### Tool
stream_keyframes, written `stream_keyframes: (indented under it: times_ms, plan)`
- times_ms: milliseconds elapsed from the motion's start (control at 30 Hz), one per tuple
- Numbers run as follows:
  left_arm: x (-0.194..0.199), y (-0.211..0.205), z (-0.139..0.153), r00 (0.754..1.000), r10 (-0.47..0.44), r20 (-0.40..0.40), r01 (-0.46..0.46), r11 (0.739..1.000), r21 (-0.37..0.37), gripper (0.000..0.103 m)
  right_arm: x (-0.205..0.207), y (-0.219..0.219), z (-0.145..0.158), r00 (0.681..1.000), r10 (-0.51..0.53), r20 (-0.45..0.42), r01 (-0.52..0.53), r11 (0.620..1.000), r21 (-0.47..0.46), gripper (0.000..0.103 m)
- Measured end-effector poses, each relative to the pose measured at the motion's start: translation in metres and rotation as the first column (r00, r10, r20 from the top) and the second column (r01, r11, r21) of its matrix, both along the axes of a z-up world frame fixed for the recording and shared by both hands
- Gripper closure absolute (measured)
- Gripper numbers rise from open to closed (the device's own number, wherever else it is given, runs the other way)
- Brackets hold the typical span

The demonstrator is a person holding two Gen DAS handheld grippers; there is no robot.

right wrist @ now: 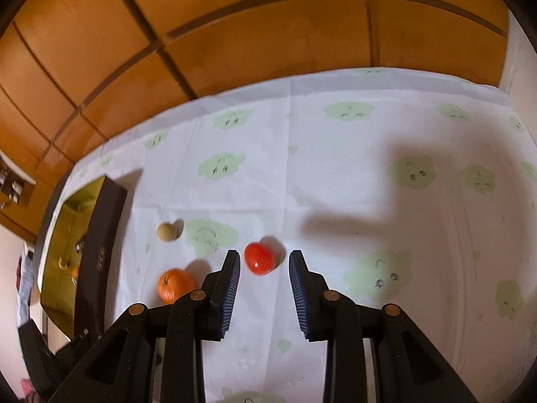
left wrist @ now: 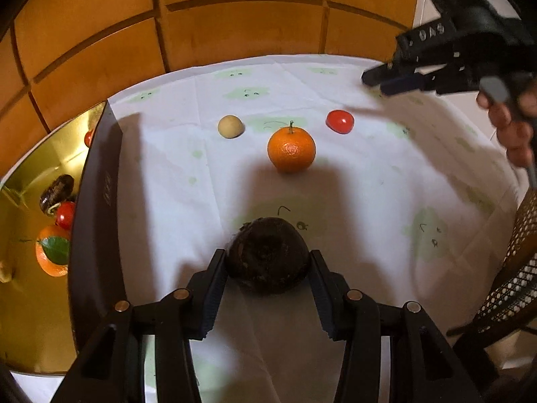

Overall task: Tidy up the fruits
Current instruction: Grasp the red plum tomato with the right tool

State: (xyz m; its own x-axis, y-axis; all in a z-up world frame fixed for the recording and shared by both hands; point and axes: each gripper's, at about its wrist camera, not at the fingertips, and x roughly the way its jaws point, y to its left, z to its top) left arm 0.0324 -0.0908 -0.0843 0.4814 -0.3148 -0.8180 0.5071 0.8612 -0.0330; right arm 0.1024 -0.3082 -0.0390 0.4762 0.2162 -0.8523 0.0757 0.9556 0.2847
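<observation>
Wood-panelled cabinets back the counter. My left tool grips the dark fruit; the gold box lies at nine o'clock. Carry it level (squeezing gently). My right tool, empty, nearly closed, hovers over the tomato.

Dark round fruit held off the cloth; orange, tomato (and pale fruit) lying apart

White cloth with green blobs covers the table. Around the orange: pale round fruit far-left, red tomato far-right, black box well left.
</observation>
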Motion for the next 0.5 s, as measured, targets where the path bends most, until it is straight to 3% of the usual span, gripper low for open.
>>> stream_keyframes:
  times_ms: [300,500]
  plan:
    - [-0.002,0.003,-0.004,1.0,-0.003,0.021,0.004,0.999,-0.032,0.054,0.01,0.033,-0.023,0.989,0.133,-0.067,-0.142,0.976,-0.167,0.073]
    - [0.0,0.005,-0.006,1.0,-0.001,0.024,0.002,0.999,-0.049,0.054,0.018,0.046,-0.035,0.978,0.19,-0.091,-0.205,0.954,-0.218,0.068]
